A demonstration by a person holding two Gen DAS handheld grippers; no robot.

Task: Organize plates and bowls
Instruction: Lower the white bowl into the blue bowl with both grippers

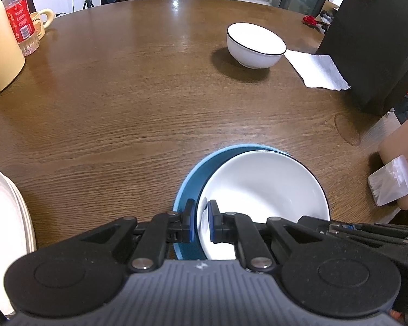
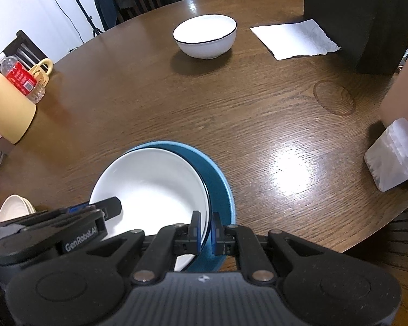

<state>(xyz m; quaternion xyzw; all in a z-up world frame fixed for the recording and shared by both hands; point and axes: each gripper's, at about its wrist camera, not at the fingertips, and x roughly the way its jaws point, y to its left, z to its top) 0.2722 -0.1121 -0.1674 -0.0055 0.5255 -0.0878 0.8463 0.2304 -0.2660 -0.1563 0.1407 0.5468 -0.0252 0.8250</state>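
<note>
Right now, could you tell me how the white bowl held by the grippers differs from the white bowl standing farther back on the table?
The held white bowl is clamped at its rim by the left gripper and the right gripper; the far white bowl stands free. The held bowl sits over a blue bowl; the far bowl rests alone on the table, beside a napkin. Both are white with a dark rim, upright and empty.

A bowl (image 1: 261, 203) sits in a plate (image 1: 189, 190) at the near edge of the table (image 1: 136, 95). A second bowl (image 1: 254, 44) stands behind it, with a napkin (image 1: 317, 70) to its right. Far left stand a bottle (image 1: 20, 20) and a mug (image 1: 40, 23).
</note>
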